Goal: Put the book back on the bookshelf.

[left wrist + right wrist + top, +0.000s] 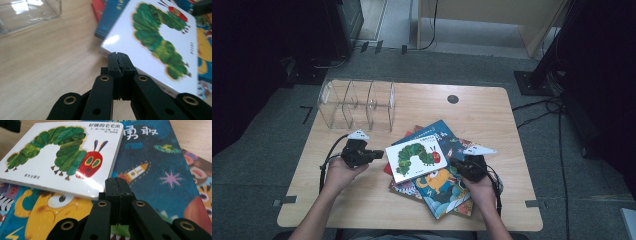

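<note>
Lay on top of a loose pile of picture books (447, 192) right of centre on the pale wooden table (362, 200): white caterpillar book (416, 159), flanked by left gripper (379, 154) and right gripper (453, 163), both with jaws clenched on nothing, tips just beside its edges. Stood at the table's far left, a clear plastic divider rack (357, 105); beyond, grey carpet (262, 145), trailing cables and dark stands.

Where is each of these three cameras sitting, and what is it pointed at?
High view: above the person's side, looking down on the table; forearms and both hands show.
Left gripper view: on the left gripper, jaws shut, facing the caterpillar book and clear rack.
Right gripper view: on the right gripper, jaws shut, facing the book pile.
All three share the caterpillar book.
</note>
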Available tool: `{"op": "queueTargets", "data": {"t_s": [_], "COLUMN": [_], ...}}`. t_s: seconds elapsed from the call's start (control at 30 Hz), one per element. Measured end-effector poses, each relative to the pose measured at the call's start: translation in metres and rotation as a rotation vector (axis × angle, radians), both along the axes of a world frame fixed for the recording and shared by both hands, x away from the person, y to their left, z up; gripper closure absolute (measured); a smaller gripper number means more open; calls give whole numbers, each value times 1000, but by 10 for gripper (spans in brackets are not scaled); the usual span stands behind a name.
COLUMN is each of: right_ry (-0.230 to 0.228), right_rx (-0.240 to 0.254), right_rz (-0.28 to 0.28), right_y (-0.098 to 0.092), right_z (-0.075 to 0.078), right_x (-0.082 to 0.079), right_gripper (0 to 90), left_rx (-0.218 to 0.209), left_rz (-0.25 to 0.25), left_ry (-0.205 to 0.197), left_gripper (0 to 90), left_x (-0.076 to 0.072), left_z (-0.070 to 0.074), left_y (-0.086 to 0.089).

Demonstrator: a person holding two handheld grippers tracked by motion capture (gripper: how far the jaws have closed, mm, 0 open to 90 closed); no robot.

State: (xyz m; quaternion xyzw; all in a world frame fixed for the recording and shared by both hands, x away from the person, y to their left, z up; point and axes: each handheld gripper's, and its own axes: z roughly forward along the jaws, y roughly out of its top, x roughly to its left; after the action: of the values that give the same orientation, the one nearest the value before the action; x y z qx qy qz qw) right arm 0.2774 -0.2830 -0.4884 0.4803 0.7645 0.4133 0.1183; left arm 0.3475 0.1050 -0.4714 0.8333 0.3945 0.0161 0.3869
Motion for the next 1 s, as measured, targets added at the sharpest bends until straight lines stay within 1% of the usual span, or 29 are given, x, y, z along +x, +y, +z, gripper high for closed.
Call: {"op": "queueTargets", "data": {"t_s": [0.03,0.1,0.13,0.2,0.23,0.33,0.4,0.43,0.5,0.63,0.67,0.8,0.87,0.9,1.0], "right_ry": [0,0,0,7,15,26,21,15,18,12,11,15,26,24,28], "right_rx": [0,7,7,10,15,15,16,17,19,27,22,35,48,55,60], "right_rz": [0,-9,-9,-12,-10,3,13,16,16,37,37,35,34,35,28], "right_y": [0,-3,-3,-3,-3,2,4,6,7,4,4,0,-1,-2,-2], "right_z": [0,0,0,-2,-2,-5,-6,-6,-6,-7,-7,-8,-8,-9,-9], "right_x": [0,-8,-8,-14,-16,-19,-19,-19,-18,-11,-9,-4,-1,1,6], "right_gripper": [897,897,897,897,897,896,896,896,896,897,897,897,897,897,896], "left_rx": [0,6,16,26,21,14,16,14,15,11,11,6,5,5,13], "left_rz": [0,1,-6,-11,-13,-17,-24,-21,-22,-48,-48,-61,-65,-63,-66], "left_ry": [0,11,11,5,3,14,23,34,40,45,45,59,63,67,81], "left_gripper": [899,899,899,899,900,899,900,900,900,900,900,900,900,900,900], "left_x": [0,7,10,16,20,24,27,28,28,21,21,14,10,8,1], "left_z": [0,-2,-3,-5,-5,-6,-8,-10,-11,-11,-11,-11,-11,-11,-10], "left_y": [0,-2,-3,-6,-7,-6,-6,-6,-6,-8,-8,-6,-6,-6,-5]}}
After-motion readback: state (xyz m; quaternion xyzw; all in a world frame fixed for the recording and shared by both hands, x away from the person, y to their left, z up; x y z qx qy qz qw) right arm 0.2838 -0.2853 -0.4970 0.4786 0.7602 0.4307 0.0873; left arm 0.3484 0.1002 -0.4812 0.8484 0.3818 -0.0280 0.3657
